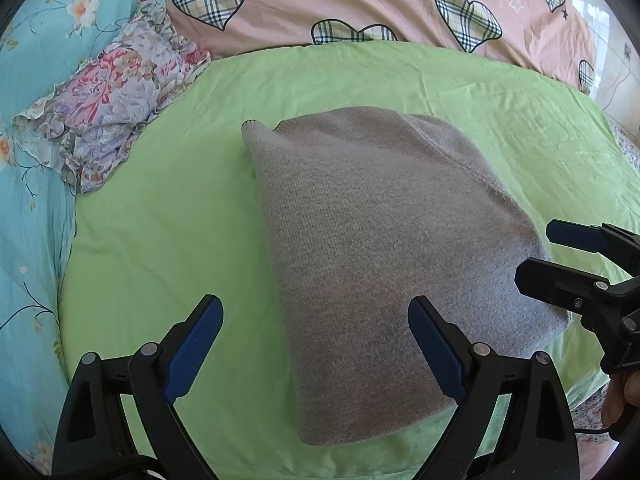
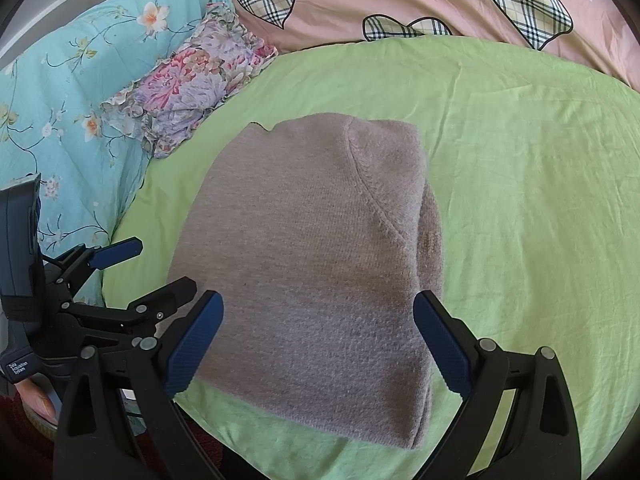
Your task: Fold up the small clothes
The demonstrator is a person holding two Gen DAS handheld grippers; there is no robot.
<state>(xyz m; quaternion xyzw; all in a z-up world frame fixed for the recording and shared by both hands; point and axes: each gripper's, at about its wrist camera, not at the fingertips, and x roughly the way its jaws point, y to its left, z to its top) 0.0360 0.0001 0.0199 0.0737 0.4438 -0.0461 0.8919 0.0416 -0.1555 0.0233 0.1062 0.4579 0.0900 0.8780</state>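
A grey knitted garment [image 1: 372,248] lies folded into a compact block on the green sheet [image 1: 160,220]; it also shows in the right wrist view [image 2: 320,264]. My left gripper [image 1: 316,344] is open and empty, hovering above the garment's near left edge. My right gripper [image 2: 320,340] is open and empty above the garment's near edge. In the left wrist view the right gripper [image 1: 536,256] shows at the right edge, beside the garment. In the right wrist view the left gripper [image 2: 160,268] shows at the left, beside the garment.
A floral-print folded cloth [image 1: 108,108] lies at the sheet's far left, also seen in the right wrist view [image 2: 192,84]. A turquoise floral quilt [image 1: 36,208] lies to the left. A pink quilt with plaid hearts [image 1: 360,4] lies behind.
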